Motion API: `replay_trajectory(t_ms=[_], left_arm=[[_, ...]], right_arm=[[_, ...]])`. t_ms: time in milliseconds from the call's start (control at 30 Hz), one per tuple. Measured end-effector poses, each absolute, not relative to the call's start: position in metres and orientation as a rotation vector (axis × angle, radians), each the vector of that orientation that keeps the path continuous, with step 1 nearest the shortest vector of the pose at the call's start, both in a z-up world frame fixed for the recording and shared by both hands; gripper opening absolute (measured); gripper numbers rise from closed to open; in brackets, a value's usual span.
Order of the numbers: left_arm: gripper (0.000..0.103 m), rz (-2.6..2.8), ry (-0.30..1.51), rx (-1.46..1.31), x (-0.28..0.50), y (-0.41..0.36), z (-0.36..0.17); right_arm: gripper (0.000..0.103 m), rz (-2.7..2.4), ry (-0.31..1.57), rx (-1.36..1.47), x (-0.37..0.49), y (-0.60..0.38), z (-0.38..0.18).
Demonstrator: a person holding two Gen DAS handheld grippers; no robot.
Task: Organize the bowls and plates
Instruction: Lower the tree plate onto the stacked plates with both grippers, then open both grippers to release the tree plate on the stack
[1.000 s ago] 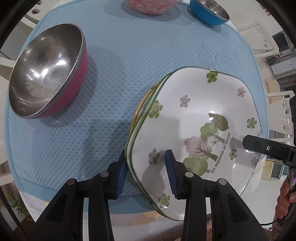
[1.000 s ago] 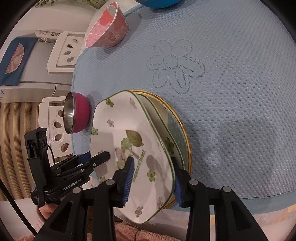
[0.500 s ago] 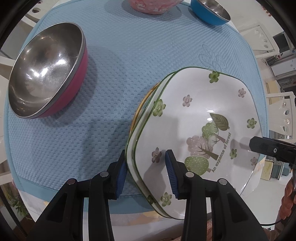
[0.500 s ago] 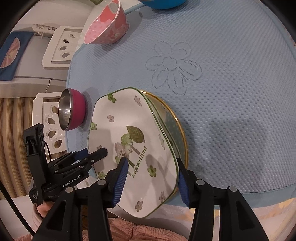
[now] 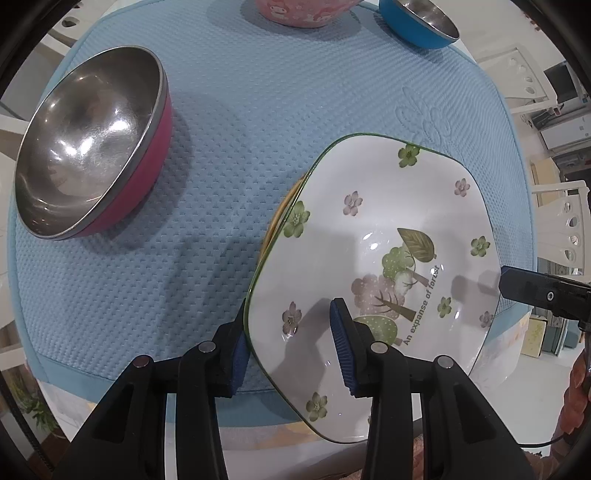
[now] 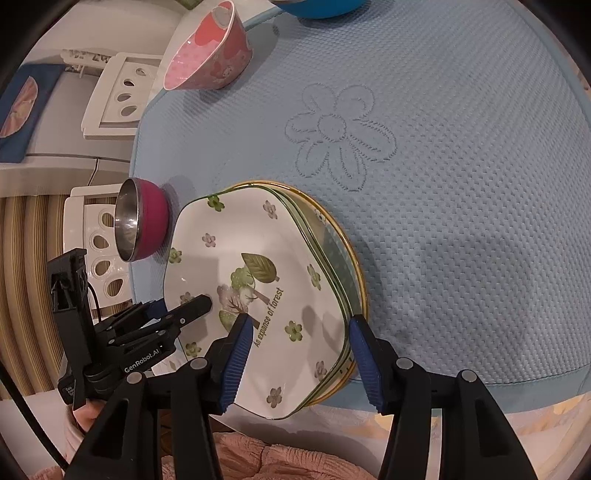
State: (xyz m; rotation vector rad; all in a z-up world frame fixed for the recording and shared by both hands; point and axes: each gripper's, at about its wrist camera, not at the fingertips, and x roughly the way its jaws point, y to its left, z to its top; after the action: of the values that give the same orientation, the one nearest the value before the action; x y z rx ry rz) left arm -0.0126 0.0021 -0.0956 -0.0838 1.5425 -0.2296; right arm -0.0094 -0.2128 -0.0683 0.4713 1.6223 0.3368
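I look down on a light blue quilted mat covering the table, with a flower stitched into it. Near the front edge sits a stack of plates; the top one is a white floral plate with rounded corners, painted with trees, small blossoms and the words "An expanse of forest". Under it I can see the rim of another green-edged plate and, at the bottom, a yellow-rimmed plate. The stack overhangs the front edge of the mat a little. My left tool grips the near left edge of the floral plate: one blue pad lies on the plate's upper face, the other is tucked under its rim, so the tool is narrow and closed on the plate. My right tool straddles the right side of the stack, with one pad over the plate's face and the other outside the rims; its pads stand off the stack on both sides, so it holds nothing. To the left of the stack, well apart, sits a steel bowl with a magenta outside. At the far edge of the mat are a pink patterned bowl and a blue bowl with a steel inside. White plastic chairs stand beyond the table.
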Motion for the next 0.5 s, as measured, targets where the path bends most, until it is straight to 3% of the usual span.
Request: replay_trajectory(t_ms=[500], left_arm=[[0.039,-0.232,1.554,-0.085,-0.0116,0.0034,-0.0923]], right_arm=[[0.052,0.301,1.629,0.483,-0.0084,-0.2223,-0.0696]])
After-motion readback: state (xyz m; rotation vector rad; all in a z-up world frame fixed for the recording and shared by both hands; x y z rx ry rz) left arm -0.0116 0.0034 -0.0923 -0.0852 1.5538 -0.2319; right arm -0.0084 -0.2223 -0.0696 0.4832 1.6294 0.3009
